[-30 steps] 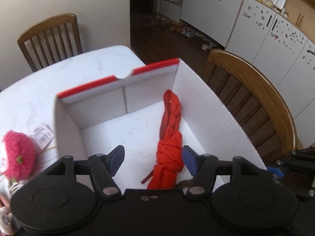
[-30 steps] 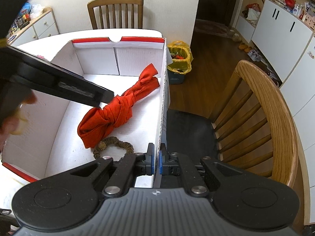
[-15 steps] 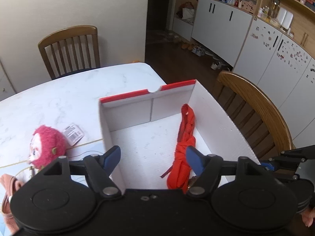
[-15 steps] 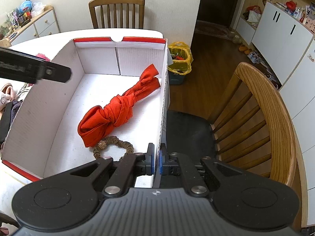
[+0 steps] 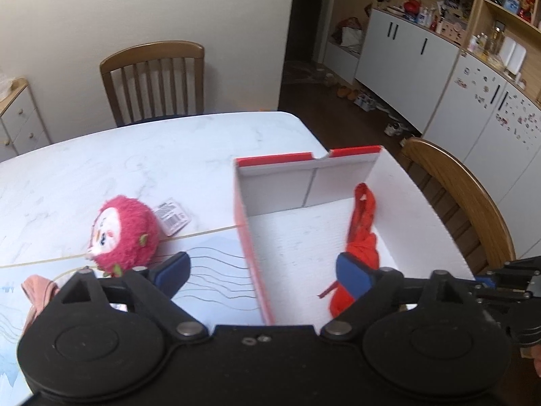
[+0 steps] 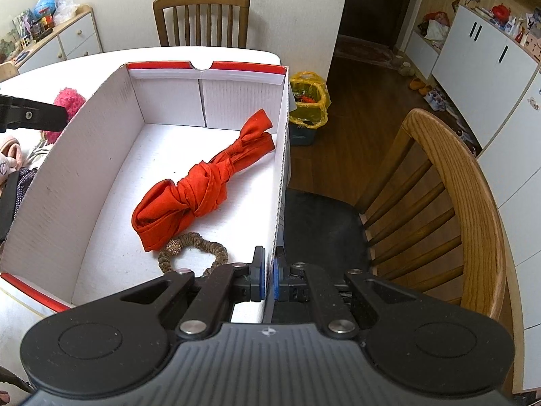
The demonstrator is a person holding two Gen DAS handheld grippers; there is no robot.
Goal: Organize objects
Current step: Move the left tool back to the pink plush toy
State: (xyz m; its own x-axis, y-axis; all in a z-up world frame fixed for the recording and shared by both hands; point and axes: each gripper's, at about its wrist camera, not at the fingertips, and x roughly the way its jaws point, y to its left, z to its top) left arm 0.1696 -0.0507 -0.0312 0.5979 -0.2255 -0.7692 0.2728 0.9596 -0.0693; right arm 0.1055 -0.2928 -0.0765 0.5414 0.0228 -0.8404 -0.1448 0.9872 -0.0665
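Two tools in play: left tool [image 5: 260, 272] spread wide with nothing between the pads, jaws just now opened further, straddling the left wall of the box [image 5: 252, 264]; right tool [image 6: 267, 279] clamped tight on the right wall of that same box, near its near corner, steadying it

Inside the box, along its right wall: red knotted cloth [image 6: 203, 182], with a brown scrunchie [image 6: 192, 252] touching its near end

Outside the box, left of its left wall, on the bench [image 5: 152, 155]: pink plush toy [image 5: 123, 233] with a paper tag [image 5: 172, 216] beside it, and a pale pink fabric piece [image 5: 37, 292] further left, near the bench edge

Likely next: reaching for the plush toy. Risks, as a judgement: left pad snagging the box wall on the way across and dragging or tipping the box against the right tool's clamp; soft round plush squirting out of a shallow pinch; tag string catching; thin cardboard creasing under the sustained clamp
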